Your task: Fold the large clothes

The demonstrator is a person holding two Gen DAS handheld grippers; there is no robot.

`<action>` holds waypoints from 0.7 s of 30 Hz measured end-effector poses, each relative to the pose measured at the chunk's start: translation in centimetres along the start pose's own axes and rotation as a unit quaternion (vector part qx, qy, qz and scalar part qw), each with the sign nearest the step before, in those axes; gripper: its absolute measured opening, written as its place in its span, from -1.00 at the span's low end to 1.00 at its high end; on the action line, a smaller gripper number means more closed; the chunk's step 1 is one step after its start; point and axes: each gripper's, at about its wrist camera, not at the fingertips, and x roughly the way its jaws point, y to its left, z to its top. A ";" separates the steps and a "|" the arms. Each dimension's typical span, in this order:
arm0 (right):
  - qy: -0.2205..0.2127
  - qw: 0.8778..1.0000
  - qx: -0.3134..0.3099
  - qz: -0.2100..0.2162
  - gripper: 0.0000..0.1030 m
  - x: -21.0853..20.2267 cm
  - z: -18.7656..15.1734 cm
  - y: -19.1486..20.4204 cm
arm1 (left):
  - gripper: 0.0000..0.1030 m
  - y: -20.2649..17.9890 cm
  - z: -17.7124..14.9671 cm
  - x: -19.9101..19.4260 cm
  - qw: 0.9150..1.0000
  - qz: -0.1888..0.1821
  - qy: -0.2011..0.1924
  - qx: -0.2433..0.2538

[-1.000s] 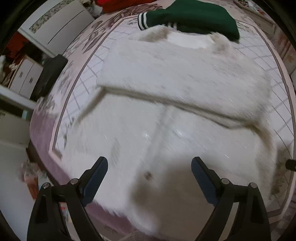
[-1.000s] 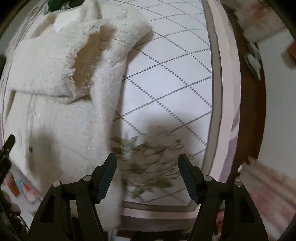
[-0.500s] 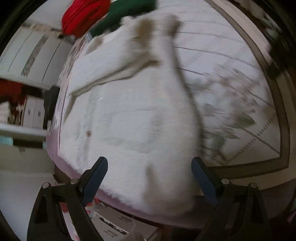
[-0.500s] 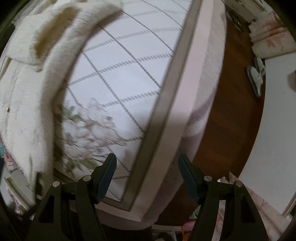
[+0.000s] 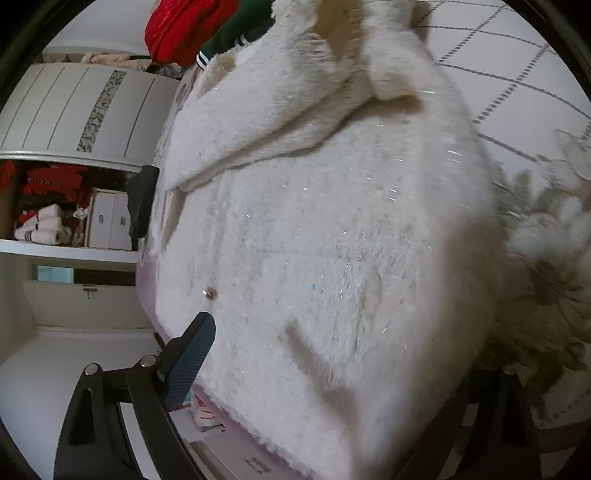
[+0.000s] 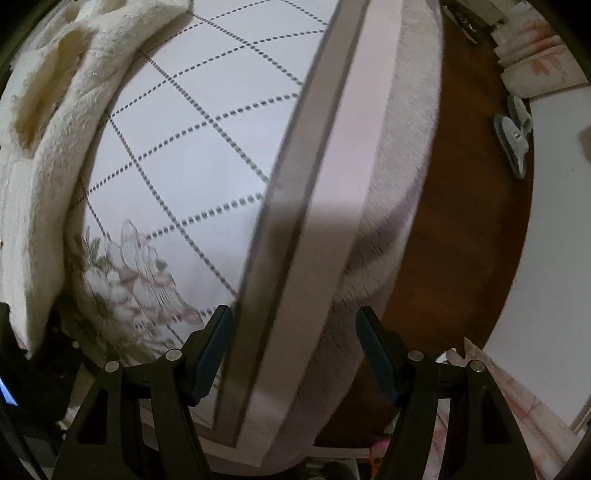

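Observation:
A large white fluffy garment lies on the bed, sleeves folded across its upper part, its hem hanging near the bed's edge. My left gripper is open with the garment's lower corner between its fingers; the left fingertip shows, the right one is hidden behind the fabric. In the right wrist view the garment's edge lies at the far left. My right gripper is open and empty, over the bed's border, apart from the garment.
The bedspread is white with dotted diamonds and a flower print. Red and green clothes lie at the far end. A wardrobe stands beside. Brown floor with slippers lies right of the bed.
My left gripper has swung right and come down close onto the garment's lower corner. My right gripper has moved right, off the garment, to the bed's edge.

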 end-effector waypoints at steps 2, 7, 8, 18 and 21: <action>-0.003 1.000 0.000 0.011 0.37 0.0 0.7 1.1 | 0.52 0.5 0.0 0.5 1.000 -0.019 0.002 -0.006; -0.009 0.997 0.014 0.080 0.38 0.0 3.0 1.7 | -0.65 2.1 0.5 0.9 0.993 -0.105 0.019 -0.044; -0.011 0.994 0.023 0.103 0.38 0.0 3.5 1.5 | -0.68 2.6 0.5 1.0 0.992 -0.114 0.019 -0.053; -0.036 0.891 0.116 0.437 0.85 0.1 10.3 1.8 | -0.72 9.7 1.5 -0.2 0.977 -0.169 0.016 -0.125; -0.040 0.860 0.126 0.493 0.93 0.5 12.8 4.3 | -0.72 10.1 1.9 0.5 0.975 -0.184 0.017 -0.123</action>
